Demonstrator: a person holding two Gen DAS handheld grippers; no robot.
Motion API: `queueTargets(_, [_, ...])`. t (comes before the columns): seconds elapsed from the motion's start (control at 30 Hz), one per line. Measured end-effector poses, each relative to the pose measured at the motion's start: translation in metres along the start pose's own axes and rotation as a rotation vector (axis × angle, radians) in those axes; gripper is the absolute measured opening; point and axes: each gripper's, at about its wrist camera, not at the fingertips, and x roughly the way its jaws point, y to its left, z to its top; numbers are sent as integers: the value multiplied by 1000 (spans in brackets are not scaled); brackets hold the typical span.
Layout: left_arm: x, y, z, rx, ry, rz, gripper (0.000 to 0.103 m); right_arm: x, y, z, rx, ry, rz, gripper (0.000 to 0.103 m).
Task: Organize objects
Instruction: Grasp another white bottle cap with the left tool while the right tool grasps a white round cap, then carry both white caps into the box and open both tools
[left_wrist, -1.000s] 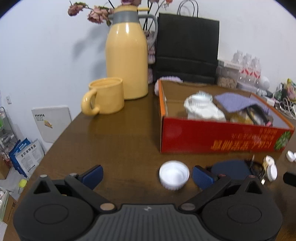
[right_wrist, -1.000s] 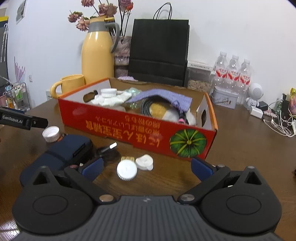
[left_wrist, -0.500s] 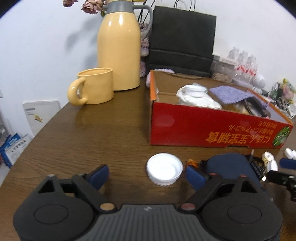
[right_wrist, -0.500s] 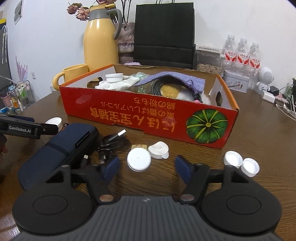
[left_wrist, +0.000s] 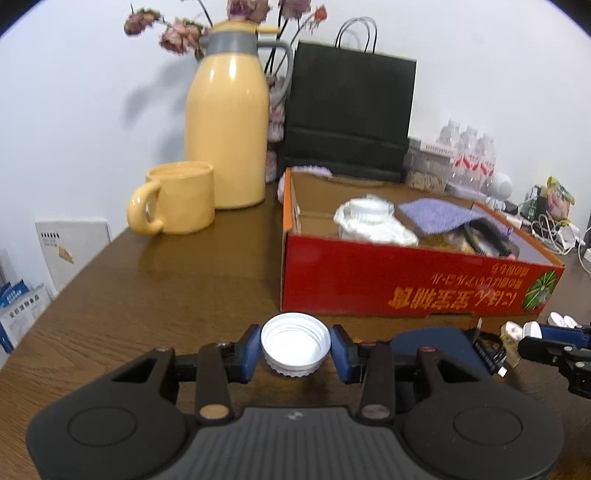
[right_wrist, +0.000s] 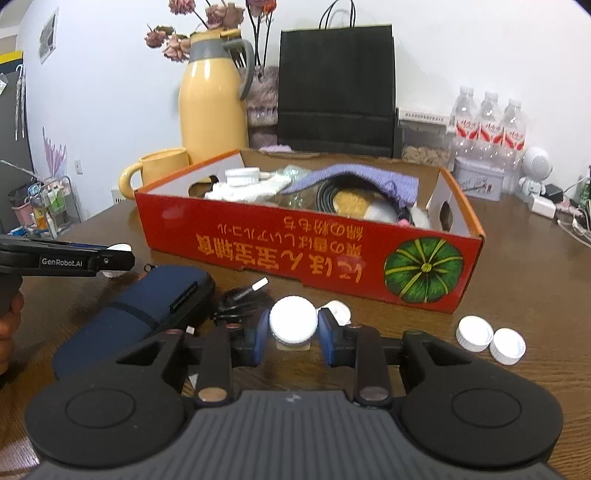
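Left tongs (left_wrist: 295, 349) clenched on an upturned white ribbed plastic cap (left_wrist: 295, 342), right tongs (right_wrist: 293, 328) on a domed white plastic cap (right_wrist: 293, 320), both low over the brown wooden desk (left_wrist: 166, 295) at 6 o'clock from the red cardboard box (right_wrist: 306, 251); shallow grips risking slippage.

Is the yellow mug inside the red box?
No, the yellow mug stands on the table outside the red box.

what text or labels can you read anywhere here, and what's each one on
"GenRobot.AI": white lettering on the side of the left tool, seen from the right wrist.
Orange characters, printed upside down, on the red box: not legible to me.
Red labels on the water bottles: too small.
Booklets beside the table: blurred.
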Motion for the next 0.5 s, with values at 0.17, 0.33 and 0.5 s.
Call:
queueTargets(0.17, [-18, -8, 15, 1, -63, -9, 39, -12, 1, 7, 0, -55, -7, 29])
queueTargets(0.33, [-29, -26, 41, 25, -132, -29, 39, -24, 1, 29, -19, -128, -4, 29])
queueTargets(0.5, [-19, -46, 67, 44, -161, -37, 39, -19, 3, 55, -33, -180, -3, 29])
